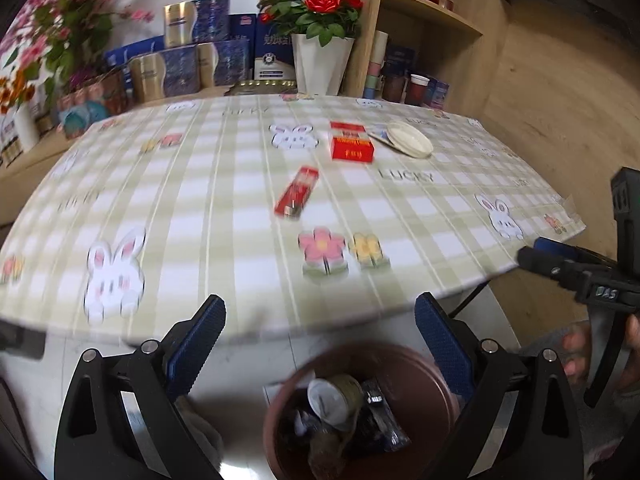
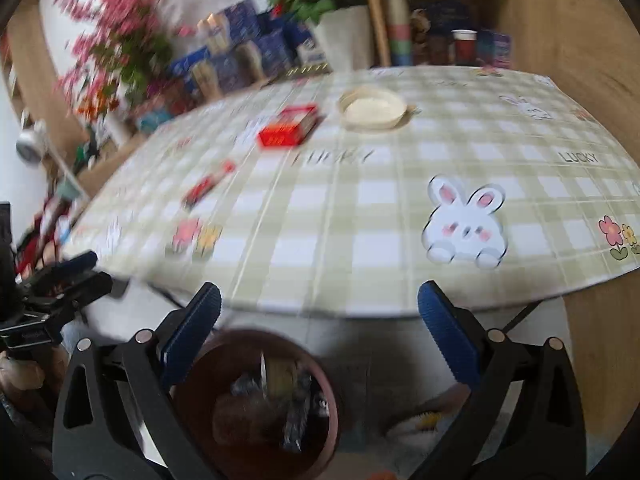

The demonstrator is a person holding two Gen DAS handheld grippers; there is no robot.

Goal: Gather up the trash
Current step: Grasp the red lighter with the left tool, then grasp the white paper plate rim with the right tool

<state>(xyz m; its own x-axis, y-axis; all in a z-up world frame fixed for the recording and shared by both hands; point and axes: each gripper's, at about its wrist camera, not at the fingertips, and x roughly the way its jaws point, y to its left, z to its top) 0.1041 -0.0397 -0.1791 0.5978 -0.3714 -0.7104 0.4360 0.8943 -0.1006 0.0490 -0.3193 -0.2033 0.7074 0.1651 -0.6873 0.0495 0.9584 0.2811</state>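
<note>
Both views are blurred. At far left of the left wrist view, pink artificial blossoms (image 1: 60,20) and stacked blue and gold boxes (image 1: 188,56) are seen behind the table; a white pot of red roses (image 1: 320,60) stands further right, beside a wooden shelf unit (image 1: 432,16). The table is covered by a green-and-white checked cloth printed with rabbits and flowers (image 1: 200,184). On it, from left to right, lie a narrow red packet (image 1: 297,192), a larger red carton (image 1: 351,142) and a shallow cream-white dish (image 1: 410,138), the dish just beside the carton, the narrow packet nearer the front edge and apart from both. The left gripper (image 1: 320,340) is held with its blue-padded jaws spread wide and nothing between the pads. Below and between them, on the floor in front of the table edge, a round brown plastic bin (image 1: 424,384) is seen, holding a white-lidded cup (image 1: 332,396) and dark wrappers. At right of this view the right gripper (image 1: 536,256) appears side-on, with fingers of a hand (image 1: 578,352) below it. In the right wrist view the right gripper (image 2: 320,340) is likewise wide open and empty; the bin (image 2: 200,376) sits below it, nearer its left finger (image 2: 192,328), and all three table items lie well beyond the tips.
</note>
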